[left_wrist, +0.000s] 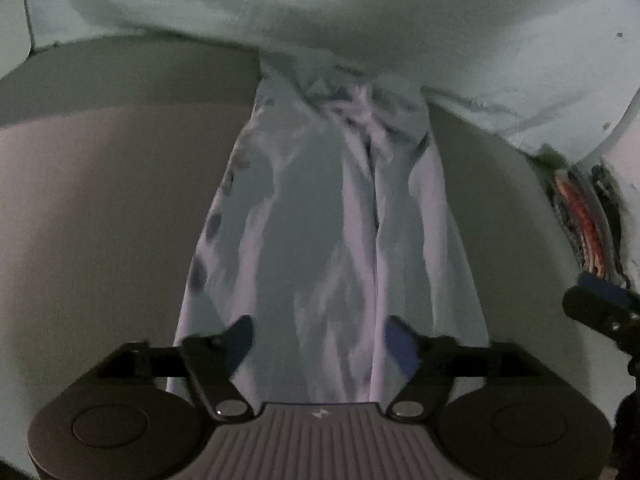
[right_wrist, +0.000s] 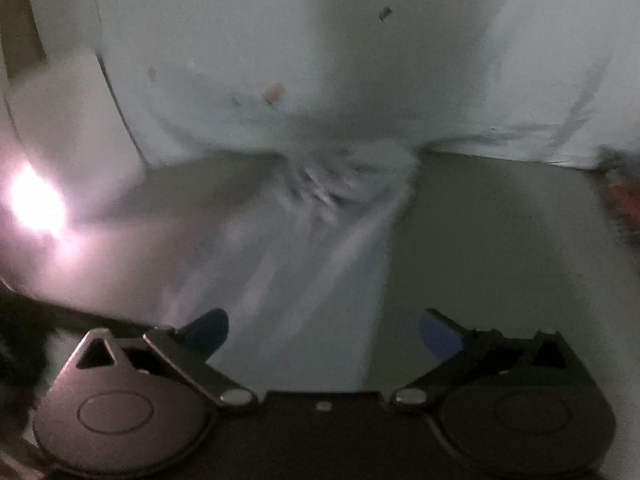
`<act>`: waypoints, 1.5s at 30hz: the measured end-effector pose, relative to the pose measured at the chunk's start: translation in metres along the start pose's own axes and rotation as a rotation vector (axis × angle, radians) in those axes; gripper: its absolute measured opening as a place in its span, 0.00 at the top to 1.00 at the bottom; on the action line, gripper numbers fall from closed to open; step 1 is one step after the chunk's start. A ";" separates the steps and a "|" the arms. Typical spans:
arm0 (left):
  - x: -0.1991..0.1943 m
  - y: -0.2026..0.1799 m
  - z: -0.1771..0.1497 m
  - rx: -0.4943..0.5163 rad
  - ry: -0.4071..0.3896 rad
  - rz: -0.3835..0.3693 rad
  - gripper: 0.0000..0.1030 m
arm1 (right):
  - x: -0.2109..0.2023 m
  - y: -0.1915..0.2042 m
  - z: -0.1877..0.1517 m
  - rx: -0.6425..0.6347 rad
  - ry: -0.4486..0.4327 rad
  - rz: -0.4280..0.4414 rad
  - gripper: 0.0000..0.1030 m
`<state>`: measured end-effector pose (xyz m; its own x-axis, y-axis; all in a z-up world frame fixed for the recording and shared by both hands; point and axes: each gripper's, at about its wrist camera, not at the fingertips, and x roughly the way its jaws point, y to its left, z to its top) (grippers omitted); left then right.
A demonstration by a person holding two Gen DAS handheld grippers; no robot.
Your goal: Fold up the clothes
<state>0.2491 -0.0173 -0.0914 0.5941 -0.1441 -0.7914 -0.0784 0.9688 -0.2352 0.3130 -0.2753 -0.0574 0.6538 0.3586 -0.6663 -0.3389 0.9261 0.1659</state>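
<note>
L gripper (left_wrist: pixel 320 344) has its jaws spread wide, blue pads (left_wrist: pixel 402 350) apart, w/ the pale garment (left_wrist: pixel 320 220) running up between them. Cloth passes through the gap, but neither pad presses on it as far as I can see, so it grips nothing. R gripper (right_wrist: pixel 324 334) is likewise spread, pads well apart; the same garment (right_wrist: pixel 320 264) lies between its fingers, nearer the left one, not pinched.

The garment is whitish-lilac w/ dark spots along one edge. It stretches away from both grippers as a long wrinkled strip across a grey-beige surface (left_wrist: pixel 100 208), bunching into a knot of folds at its far end. Beyond that bunch, a pale blue-green sheet (left_wrist: pixel 400 20) w/ small orange and dark prints covers the background.

Off to the garment's right, near the sheet's edge, a stack of multicoloured fabric (left_wrist: pixel 588 220) w/ red in it. Just beside that, the tip of the R gripper pokes into the L cam view. Left of the garment in the R cam view, a bright glare spot (right_wrist: pixel 36 200) on the surface. R view is blurred.
</note>
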 end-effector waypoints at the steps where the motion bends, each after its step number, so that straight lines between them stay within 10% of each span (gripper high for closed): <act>1: 0.003 0.000 0.006 0.006 -0.008 0.004 0.18 | 0.005 0.000 0.006 0.011 -0.005 0.002 0.00; 12: 0.084 0.033 0.128 0.011 -0.068 -0.006 0.14 | 0.073 0.006 0.082 0.110 -0.036 -0.018 0.01; 14: 0.106 0.038 0.158 0.014 -0.090 -0.007 0.14 | 0.094 0.011 0.104 0.083 -0.030 -0.063 0.07; 18: 0.151 0.046 0.208 0.025 -0.154 -0.023 0.14 | 0.161 0.035 0.131 -0.095 0.012 -0.117 0.53; 22: 0.185 0.046 0.237 0.034 -0.151 -0.082 0.14 | 0.223 0.061 0.139 -0.247 0.066 -0.141 0.53; 26: 0.212 0.035 0.245 0.138 -0.121 -0.138 0.13 | 0.266 0.079 0.146 -0.354 0.085 -0.217 0.56; 28: 0.225 0.029 0.245 0.195 -0.098 -0.134 0.13 | 0.269 0.084 0.143 -0.388 0.082 -0.223 0.94; 36: 0.235 0.029 0.236 0.283 -0.103 -0.099 0.13 | 0.266 0.126 0.110 -0.675 0.171 -0.187 0.94; 45: 0.228 0.043 0.227 0.222 -0.127 -0.050 0.13 | 0.258 0.120 0.112 -0.719 0.235 -0.127 0.91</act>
<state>0.5630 0.0374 -0.1544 0.6894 -0.1798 -0.7017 0.1230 0.9837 -0.1312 0.5167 -0.0588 -0.1277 0.5835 0.1458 -0.7989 -0.6798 0.6259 -0.3823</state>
